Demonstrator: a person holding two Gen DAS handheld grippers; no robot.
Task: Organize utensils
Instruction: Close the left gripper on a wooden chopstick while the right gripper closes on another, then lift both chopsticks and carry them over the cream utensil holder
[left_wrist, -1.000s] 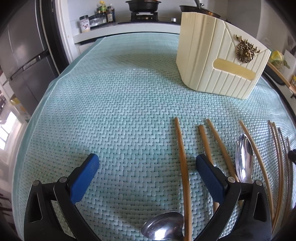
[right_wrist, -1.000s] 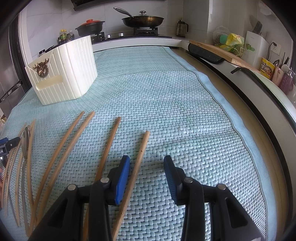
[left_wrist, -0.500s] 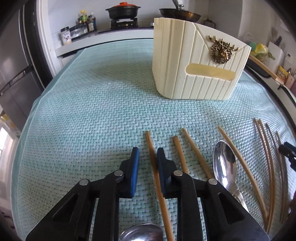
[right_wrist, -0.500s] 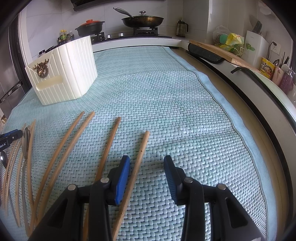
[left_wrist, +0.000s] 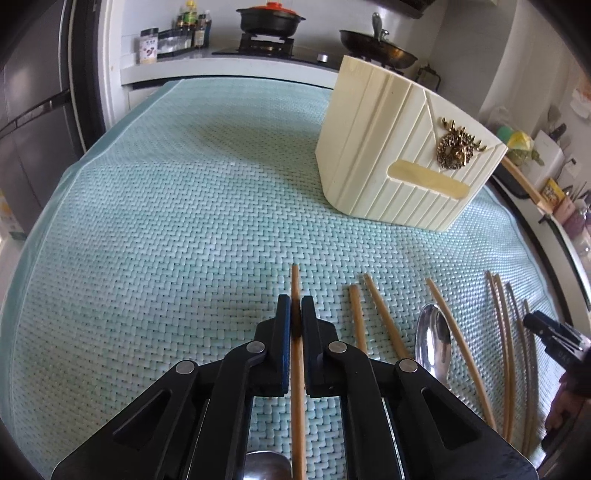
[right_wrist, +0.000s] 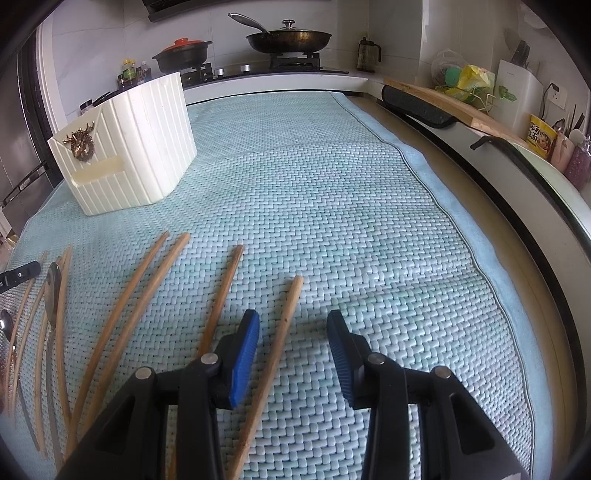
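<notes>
Here, the left gripper (left_wrist: 292, 314) is seen with its jaws clenched on 1 wooden chopstick (left_wrist: 296, 373), which passes between the blue pads and projects beyond the tips toward the far side of the desk (left_wrist: 184, 206). The desk is covered by a pale green woven mat (right_wrist: 332, 184). To the right of the held chopstick, several more chopsticks (left_wrist: 384, 317) and a metal spoon (left_wrist: 432, 339) are laid on the mat, side by side. A cream ribbed holder (left_wrist: 399, 147) with a brass deer emblem (left_wrist: 458, 149) stands upright farther back, well apart from the utensils.

The right gripper (right_wrist: 293, 332) is held with its jaws released and part-way apart. Another chopstick (right_wrist: 275, 354) lies on the mat between them, nearer the left pad; neither pad is touching it.
</notes>
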